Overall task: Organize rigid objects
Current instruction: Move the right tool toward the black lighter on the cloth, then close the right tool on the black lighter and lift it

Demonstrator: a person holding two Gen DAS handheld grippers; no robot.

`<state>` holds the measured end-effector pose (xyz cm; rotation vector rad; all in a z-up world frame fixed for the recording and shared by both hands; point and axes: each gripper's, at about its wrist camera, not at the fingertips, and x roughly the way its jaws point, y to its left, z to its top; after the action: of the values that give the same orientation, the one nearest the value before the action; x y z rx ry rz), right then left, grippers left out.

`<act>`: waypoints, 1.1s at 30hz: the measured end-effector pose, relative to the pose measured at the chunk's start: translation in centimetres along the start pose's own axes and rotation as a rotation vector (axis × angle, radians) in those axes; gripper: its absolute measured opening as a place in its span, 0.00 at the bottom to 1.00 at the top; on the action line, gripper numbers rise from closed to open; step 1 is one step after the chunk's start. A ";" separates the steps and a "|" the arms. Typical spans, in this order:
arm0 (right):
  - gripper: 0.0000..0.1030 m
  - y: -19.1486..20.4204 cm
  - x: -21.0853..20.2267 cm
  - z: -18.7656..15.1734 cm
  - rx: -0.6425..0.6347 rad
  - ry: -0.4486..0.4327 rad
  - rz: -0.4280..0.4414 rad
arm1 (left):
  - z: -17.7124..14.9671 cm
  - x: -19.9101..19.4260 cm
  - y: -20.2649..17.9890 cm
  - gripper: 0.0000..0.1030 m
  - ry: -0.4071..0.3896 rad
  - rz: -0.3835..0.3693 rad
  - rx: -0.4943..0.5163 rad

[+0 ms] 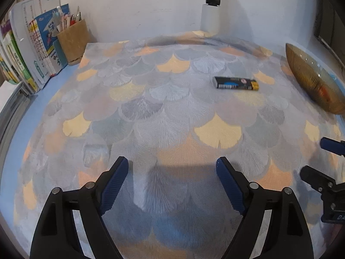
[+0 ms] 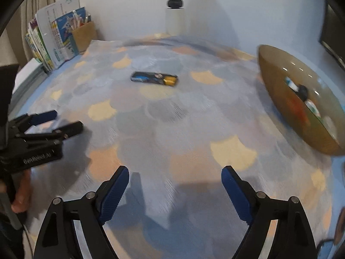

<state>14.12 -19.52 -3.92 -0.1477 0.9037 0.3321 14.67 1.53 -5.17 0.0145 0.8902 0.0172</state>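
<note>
Your left gripper (image 1: 172, 183) and right gripper (image 2: 174, 191) gaped wide, empty, over open cloth (image 1: 172, 116); the lighter (image 1: 236, 83) lay upper right, near the bowl (image 1: 310, 79).

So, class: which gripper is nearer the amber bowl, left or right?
Right. The bowl lies just ahead and to the right of the right gripper. The left gripper is farther out, on the right gripper's other side, with the bowl at its far right.

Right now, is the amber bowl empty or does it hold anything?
Not empty. The right wrist view shows several blurred items inside the amber bowl; what they are cannot be told.
</note>
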 end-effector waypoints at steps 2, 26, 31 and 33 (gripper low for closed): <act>0.85 0.2 0.7 1.1 -0.018 0.013 -0.018 | 0.7 -0.1 0.1 0.80 -0.009 -0.006 0.001; 0.84 1.1 8.3 11.1 -0.171 -0.024 0.020 | 1.9 0.9 -0.8 0.80 -0.036 -0.030 0.070; 0.84 2.3 9.6 12.3 -0.218 -0.038 0.013 | 2.2 0.2 -0.6 0.80 -0.128 0.026 0.072; 0.84 2.5 10.0 12.6 -0.227 -0.046 0.021 | 2.3 0.3 -0.3 0.80 -0.137 0.010 0.060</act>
<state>28.37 -11.60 -4.03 -0.3384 0.8213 0.4554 16.64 1.26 -3.93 0.0753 0.7533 -0.0009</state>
